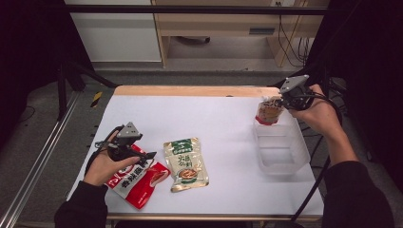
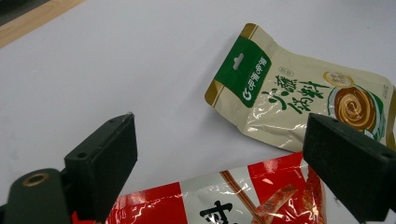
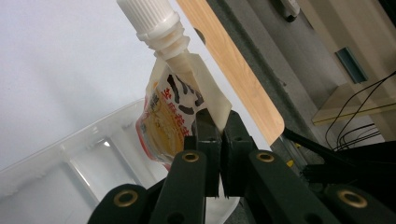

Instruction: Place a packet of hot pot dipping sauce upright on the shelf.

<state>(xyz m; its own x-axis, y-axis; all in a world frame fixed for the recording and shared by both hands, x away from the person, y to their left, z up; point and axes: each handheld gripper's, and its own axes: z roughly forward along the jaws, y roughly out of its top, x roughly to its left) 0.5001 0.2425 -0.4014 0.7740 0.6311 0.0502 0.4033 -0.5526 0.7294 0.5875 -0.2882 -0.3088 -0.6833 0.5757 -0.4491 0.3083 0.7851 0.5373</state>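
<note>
- Your work surface is a white table (image 1: 209, 118) with a bare wooden strip along its far edge.
- Near your left hand a red packet (image 1: 138, 178) lies flat on the white top, at the near-left part.
- Just beside it, toward the middle, a beige packet with a green header (image 1: 185, 164) lies flat; the two look close together, and in the left gripper view their edges almost meet.
- On the right side a clear plastic tub (image 1: 281, 148) stands on the table, well apart from both packets.
</note>
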